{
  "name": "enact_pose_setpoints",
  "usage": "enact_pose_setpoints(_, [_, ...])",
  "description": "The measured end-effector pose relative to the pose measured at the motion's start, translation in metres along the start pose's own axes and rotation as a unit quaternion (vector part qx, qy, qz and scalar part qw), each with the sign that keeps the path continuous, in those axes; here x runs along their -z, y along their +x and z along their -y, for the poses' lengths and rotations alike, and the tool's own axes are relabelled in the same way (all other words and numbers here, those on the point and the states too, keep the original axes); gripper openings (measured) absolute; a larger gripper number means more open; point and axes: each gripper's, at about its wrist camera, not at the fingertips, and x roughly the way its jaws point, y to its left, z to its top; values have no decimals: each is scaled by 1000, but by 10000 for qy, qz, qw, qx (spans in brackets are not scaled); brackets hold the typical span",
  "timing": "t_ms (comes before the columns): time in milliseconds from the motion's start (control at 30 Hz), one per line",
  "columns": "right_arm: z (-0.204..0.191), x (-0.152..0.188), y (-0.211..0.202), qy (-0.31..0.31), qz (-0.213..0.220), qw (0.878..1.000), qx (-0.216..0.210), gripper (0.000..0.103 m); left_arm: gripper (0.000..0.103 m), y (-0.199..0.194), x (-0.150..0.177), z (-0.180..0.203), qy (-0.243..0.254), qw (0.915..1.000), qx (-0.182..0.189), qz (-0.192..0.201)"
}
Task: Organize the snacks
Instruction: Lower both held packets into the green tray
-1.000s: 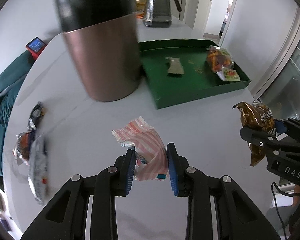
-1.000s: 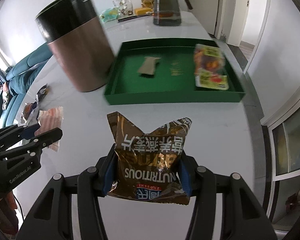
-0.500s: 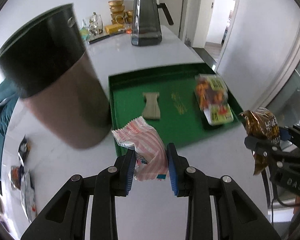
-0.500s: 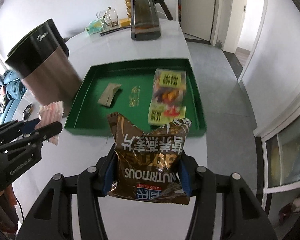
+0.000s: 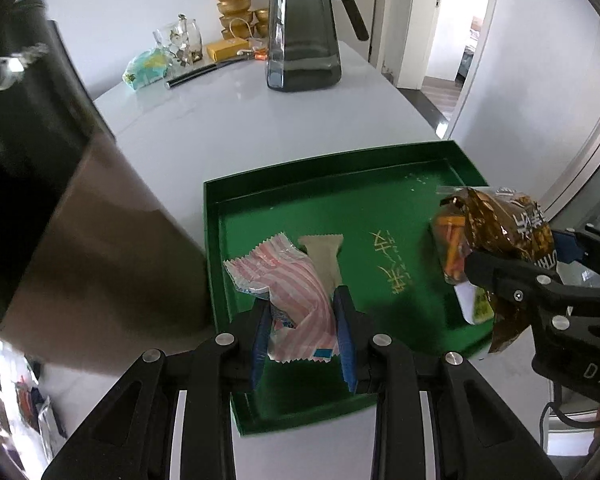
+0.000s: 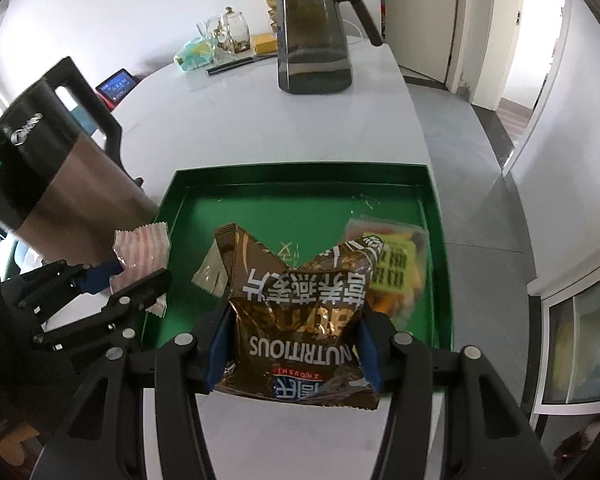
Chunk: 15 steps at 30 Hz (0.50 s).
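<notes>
While both grippers hover over the shallow green tray (image 5: 404, 376), left gripper (image 5: 303, 332) fingers clamp the pink-striped wrapper (image 5: 296, 296), right gripper (image 6: 294, 354) fingers pinch the crinkly brown foil bag (image 6: 300, 312); releasing high risks bouncing onto the bench.

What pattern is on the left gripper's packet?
Pink and white stripes, clearest in the left wrist view.

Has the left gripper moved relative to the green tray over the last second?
Yes. The left gripper, holding the pink striped packet, has come forward from the bare table to over the green tray.
</notes>
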Motion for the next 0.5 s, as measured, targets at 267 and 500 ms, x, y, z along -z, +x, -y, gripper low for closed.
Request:
enact_pose_setpoints(267, [4,-5,32,-16,-244,9997,-84,57,26,21,-3,-5,-73,9999,93,-102])
enact_pose_setpoints(500, [3,-5,41,-279,-276,9987,335,57,26,30,-1,-5,-43,9999,72,-150])
